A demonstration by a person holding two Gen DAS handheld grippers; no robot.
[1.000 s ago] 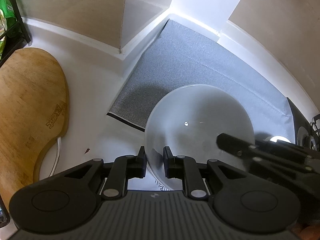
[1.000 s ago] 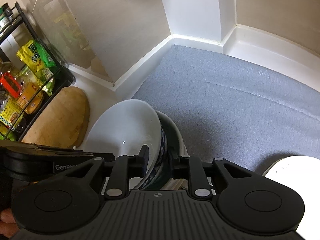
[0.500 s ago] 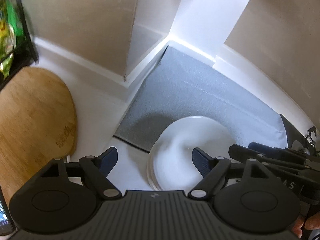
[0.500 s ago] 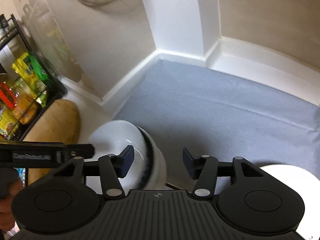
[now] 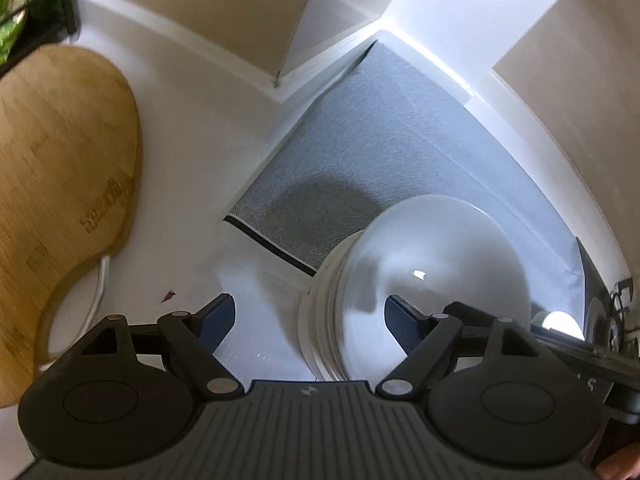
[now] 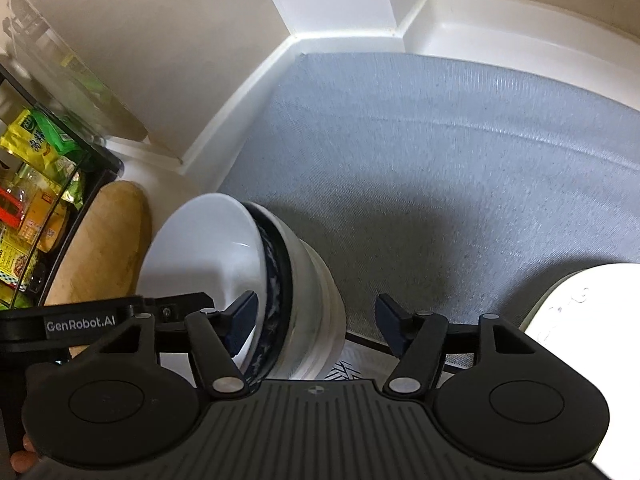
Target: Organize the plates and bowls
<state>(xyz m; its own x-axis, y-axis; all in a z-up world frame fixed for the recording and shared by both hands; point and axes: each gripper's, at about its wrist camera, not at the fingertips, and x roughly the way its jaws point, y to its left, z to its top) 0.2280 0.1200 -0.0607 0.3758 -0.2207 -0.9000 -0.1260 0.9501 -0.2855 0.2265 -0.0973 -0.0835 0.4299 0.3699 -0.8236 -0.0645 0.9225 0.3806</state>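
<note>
A white tabletop (image 5: 180, 168) carries a grey mat (image 6: 420, 168) laid into the corner, with a wooden cutting board (image 5: 60, 184) off to its left. The stack of bowls (image 6: 280, 280), a white one on top and a dark-patterned one beneath it, stands at the mat's near-left edge. Both the left tongs (image 5: 310, 316) and the right tongs (image 6: 316, 316) are released, their jaws having just been opening, each straddling the stack's rim without pressing on it.
</note>
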